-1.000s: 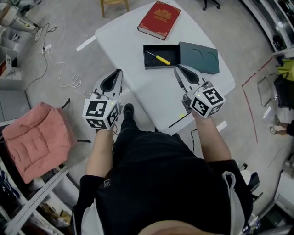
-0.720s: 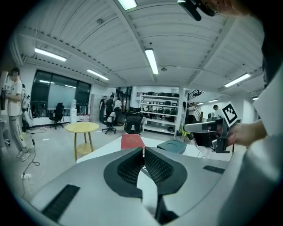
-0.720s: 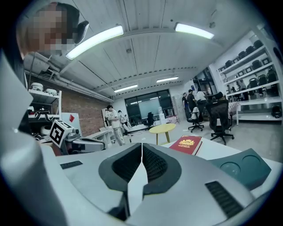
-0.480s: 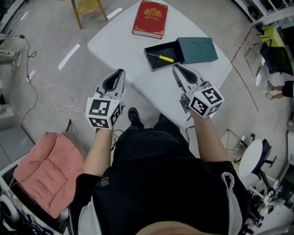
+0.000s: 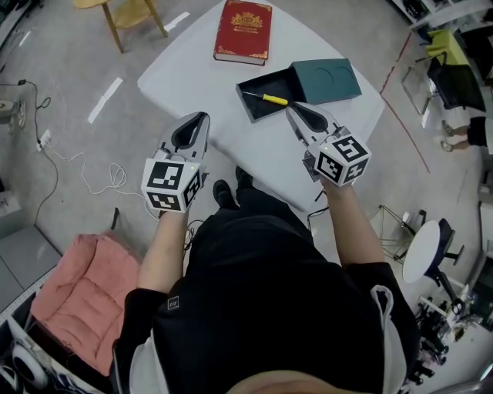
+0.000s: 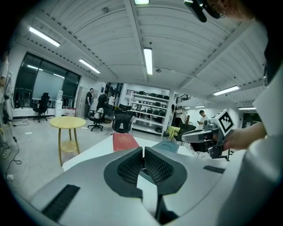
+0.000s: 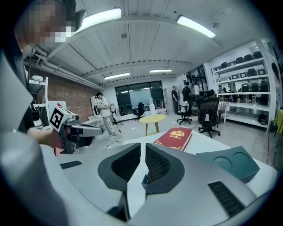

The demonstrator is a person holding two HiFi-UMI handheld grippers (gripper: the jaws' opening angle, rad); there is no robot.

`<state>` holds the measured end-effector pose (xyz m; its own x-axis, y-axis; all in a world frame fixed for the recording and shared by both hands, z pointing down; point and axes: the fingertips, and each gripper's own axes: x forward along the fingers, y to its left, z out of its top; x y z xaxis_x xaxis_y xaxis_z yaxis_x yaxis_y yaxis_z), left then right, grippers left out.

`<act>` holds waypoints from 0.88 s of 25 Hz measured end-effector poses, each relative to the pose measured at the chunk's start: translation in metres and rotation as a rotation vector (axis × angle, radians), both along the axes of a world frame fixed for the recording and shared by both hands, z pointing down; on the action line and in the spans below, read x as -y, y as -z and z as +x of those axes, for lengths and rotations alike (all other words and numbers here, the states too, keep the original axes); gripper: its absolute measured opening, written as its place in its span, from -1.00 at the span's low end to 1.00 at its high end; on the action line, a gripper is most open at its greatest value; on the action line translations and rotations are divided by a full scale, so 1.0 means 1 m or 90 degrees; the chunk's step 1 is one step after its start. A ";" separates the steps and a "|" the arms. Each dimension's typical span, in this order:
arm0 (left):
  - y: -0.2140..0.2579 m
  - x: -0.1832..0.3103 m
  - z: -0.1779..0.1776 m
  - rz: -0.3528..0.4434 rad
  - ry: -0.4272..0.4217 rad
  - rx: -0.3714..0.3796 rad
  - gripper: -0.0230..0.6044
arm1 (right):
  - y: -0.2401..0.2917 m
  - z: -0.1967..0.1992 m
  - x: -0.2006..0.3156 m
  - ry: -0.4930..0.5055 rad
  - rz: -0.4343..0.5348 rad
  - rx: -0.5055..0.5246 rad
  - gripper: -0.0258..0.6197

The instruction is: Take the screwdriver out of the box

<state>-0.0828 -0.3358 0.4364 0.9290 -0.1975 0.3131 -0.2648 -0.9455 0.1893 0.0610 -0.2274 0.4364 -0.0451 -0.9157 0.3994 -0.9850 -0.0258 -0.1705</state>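
A dark open box (image 5: 281,83) lies on the white table (image 5: 192,69), with its teal lid (image 5: 327,81) beside it on the right. Inside the box lies the screwdriver (image 5: 268,98), yellow-handled with a thin shaft. My right gripper (image 5: 291,109) is shut and empty, its tip just short of the box's near right corner. My left gripper (image 5: 202,117) hovers at the table's near left edge, shut with nothing in it. In the gripper views the left gripper's (image 6: 143,154) and the right gripper's (image 7: 145,152) jaws meet.
A red book (image 5: 243,31) lies at the table's far side. A yellow wooden stool (image 5: 127,11) stands beyond the table on the left. On the floor are a pink cushion (image 5: 73,292) and cables (image 5: 69,161). A white round stool (image 5: 427,250) stands at the right.
Both grippers have drifted forward and a little down toward the table. The box now lies closer to the right gripper's tip. Both pairs of jaws stay closed.
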 end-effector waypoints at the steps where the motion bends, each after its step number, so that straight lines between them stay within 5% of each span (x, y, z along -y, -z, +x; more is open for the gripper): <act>1: -0.001 0.002 0.003 -0.001 -0.001 0.002 -0.84 | -0.004 0.003 0.004 0.008 -0.009 -0.009 -0.82; 7: -0.002 0.020 0.019 -0.005 0.013 0.008 -0.84 | -0.033 0.023 0.030 0.071 -0.077 -0.069 -0.56; 17: -0.025 0.042 0.043 -0.027 0.030 0.030 -0.84 | -0.089 0.047 0.060 0.199 -0.219 -0.181 -0.54; 22: -0.042 0.049 0.052 -0.045 0.035 0.038 -0.84 | -0.118 0.050 0.072 0.253 -0.270 -0.185 -0.48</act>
<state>-0.0311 -0.3849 0.4781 0.8965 -0.2236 0.3824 -0.3291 -0.9141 0.2371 0.1106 -0.2993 0.5541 -0.1843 -0.6116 0.7694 -0.9376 0.3442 0.0489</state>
